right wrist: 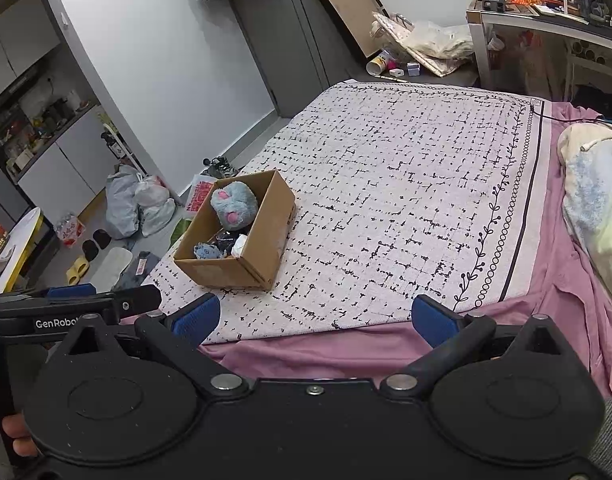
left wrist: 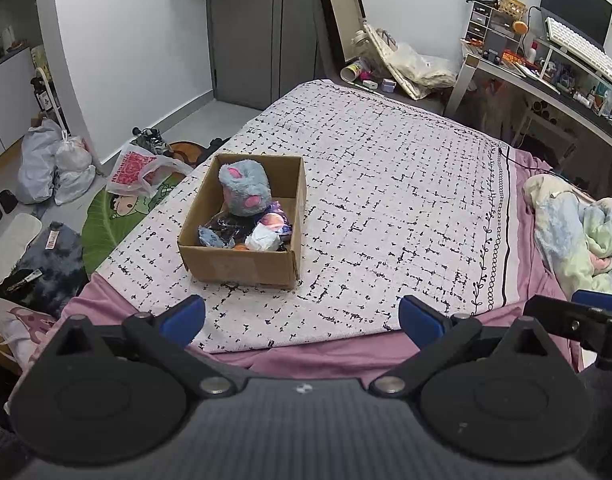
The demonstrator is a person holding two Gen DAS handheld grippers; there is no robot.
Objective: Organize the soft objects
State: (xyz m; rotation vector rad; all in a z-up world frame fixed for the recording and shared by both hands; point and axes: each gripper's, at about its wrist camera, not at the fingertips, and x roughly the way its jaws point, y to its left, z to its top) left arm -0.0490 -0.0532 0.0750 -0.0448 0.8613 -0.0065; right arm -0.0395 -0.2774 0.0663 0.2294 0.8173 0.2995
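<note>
Left wrist view | patterned blanket (left wrist: 386, 184) on bed – cardboard box (left wrist: 242, 268) atop | both grippers wide, empty

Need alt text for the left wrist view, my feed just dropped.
An open brown cardboard box sits on a white black-flecked bedspread, holding a grey-and-pink plush toy and small wrapped items. The left gripper hangs open and empty near the bed's edge.

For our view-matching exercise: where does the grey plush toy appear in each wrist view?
Left wrist: grey plush toy left of centre, at the cardboard box's far end.
Right wrist: toy left of centre, same far end.
Shared landmark: the box on the patterned blanket.
</note>
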